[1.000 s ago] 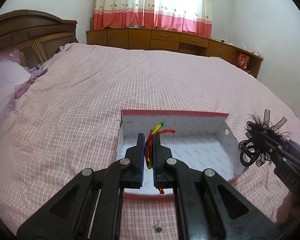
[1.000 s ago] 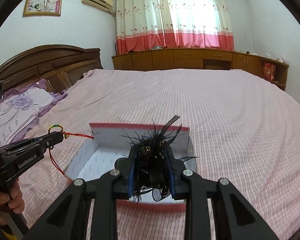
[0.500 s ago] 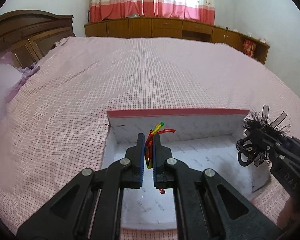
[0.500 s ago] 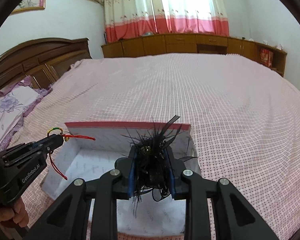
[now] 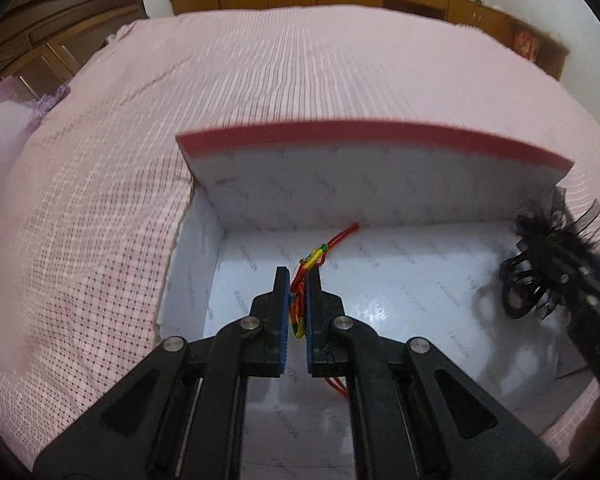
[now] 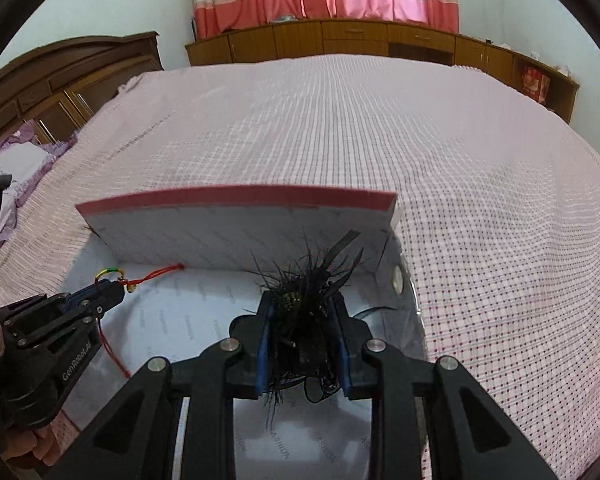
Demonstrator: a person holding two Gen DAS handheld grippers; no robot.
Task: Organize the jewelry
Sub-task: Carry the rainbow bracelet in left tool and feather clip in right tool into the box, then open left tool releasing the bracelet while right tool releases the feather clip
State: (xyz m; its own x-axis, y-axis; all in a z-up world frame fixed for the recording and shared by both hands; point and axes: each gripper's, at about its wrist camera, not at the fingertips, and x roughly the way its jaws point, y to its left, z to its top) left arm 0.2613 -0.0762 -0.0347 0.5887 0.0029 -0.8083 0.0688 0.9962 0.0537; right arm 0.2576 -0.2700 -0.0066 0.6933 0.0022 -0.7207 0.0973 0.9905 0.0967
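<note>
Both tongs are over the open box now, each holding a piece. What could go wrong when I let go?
1. The red cord bracelet is threaded between the left tongs, with loose ends trailing; it may snag on a pad and lift back out on release.
2. The black feathered hair clip fills the right tongs; its wisps may cling to them.
3. Both pieces hang over the same box, so dropped close together, cord and feathers may tangle.
</note>
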